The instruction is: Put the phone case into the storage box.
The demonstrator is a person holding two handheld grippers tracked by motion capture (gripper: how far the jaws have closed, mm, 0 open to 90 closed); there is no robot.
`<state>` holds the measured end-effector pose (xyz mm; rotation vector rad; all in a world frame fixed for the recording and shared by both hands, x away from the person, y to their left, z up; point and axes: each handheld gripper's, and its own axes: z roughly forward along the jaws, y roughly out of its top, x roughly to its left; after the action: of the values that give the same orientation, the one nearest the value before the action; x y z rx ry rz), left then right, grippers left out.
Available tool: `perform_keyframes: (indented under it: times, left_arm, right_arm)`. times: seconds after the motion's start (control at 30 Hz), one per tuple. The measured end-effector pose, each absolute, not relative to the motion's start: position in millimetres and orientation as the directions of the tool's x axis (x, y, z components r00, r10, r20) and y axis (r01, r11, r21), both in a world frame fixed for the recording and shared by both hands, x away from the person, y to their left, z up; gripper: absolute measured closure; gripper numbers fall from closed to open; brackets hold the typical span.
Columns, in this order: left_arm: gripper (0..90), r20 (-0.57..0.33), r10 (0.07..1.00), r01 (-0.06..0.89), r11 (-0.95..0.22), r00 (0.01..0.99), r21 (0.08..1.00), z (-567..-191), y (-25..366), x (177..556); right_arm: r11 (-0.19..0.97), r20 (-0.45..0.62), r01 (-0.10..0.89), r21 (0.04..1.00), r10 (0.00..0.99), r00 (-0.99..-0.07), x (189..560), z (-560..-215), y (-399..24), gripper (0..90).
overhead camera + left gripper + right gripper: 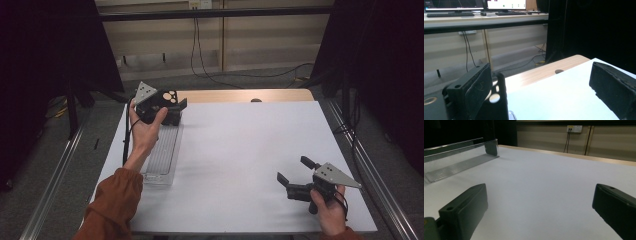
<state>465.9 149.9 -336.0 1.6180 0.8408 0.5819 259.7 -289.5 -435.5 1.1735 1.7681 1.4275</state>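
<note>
With the left gripper (176,111) spread wide and empty over the far end of the clear tray (162,152), a careless descent risks knocking it, while the right gripper (295,170), equally wide and empty, hovers well apart.

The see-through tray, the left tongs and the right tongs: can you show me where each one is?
see-through tray (162,155): high view, on its ribbed floor.
left tongs (175,107): high view, between the two jaw tips.
right tongs (296,169): high view, midway between its spread jaw tips.
</note>
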Motion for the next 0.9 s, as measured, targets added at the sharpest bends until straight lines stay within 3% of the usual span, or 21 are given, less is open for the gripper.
perform_keyframes:
  times: [0.9]
  left_arm:
    - [4.4,-0.051,0.756,0.179,-0.088,0.653,0.98,-351,177,415]
  right_arm:
    - [0.041,0.072,0.253,0.967,0.904,-0.422,251,-431,-293,0.0]
